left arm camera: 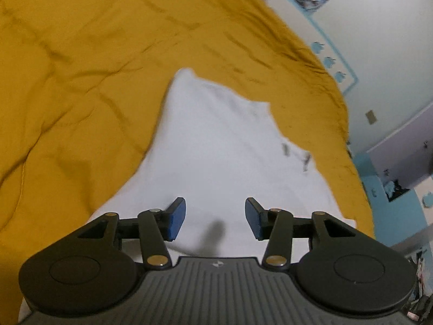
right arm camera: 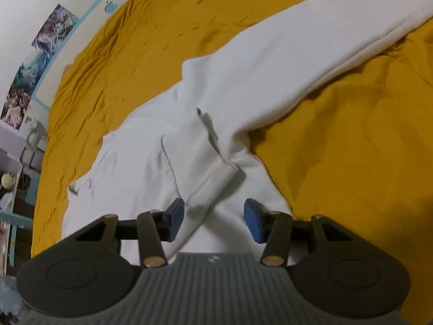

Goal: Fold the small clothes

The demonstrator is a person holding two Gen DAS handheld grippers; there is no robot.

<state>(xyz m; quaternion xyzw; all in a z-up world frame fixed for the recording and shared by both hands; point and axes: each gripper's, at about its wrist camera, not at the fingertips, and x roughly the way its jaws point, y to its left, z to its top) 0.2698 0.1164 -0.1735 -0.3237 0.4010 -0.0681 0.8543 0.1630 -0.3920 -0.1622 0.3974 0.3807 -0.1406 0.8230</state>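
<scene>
Hand-held gripper (right arm camera: 213, 220) over white garment (right arm camera: 270, 62)

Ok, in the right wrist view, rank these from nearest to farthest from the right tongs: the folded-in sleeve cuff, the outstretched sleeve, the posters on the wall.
1. Folded-in sleeve cuff: just ahead of the right tongs, lying on the white garment's body.
2. Outstretched sleeve: runs away to the upper right across the yellow bedspread.
3. Posters: on the wall at far left, beyond the bed's edge.
</scene>
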